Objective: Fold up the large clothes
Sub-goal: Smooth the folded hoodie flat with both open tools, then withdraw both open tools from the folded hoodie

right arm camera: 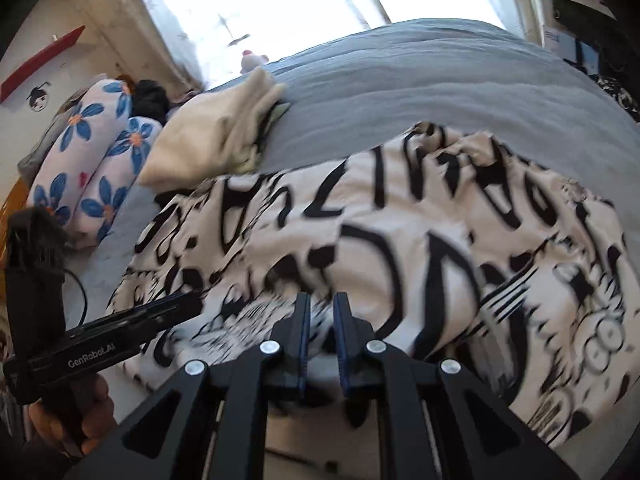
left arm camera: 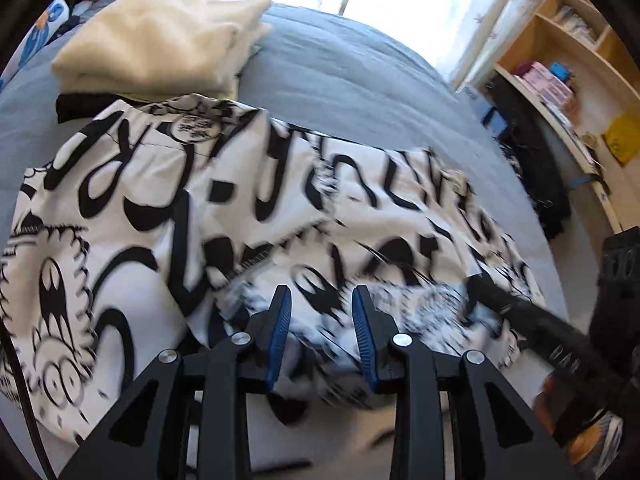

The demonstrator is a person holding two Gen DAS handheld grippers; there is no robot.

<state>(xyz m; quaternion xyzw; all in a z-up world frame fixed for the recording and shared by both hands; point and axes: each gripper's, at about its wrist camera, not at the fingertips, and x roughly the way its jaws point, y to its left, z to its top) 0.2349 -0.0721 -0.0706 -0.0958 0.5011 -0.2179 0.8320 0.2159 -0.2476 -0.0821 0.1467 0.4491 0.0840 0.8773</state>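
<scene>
Currently my left tool (left arm camera: 320,300) stands partly open and my right tool (right arm camera: 322,304) narrow, neither clearly pinching the printed garment (left arm camera: 200,208) spread on the bed (left arm camera: 340,64). I judge I'm mid-fold; next, both must grip its near edge.

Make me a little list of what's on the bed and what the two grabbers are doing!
bed: grey cover
big garment: white with black cartoon print, spread out
stack: folded cream clothes behind it
pillows: blue flowers
left gripper: fabric between its jaws
right gripper: jaws narrow, over the garment's near edge
</scene>
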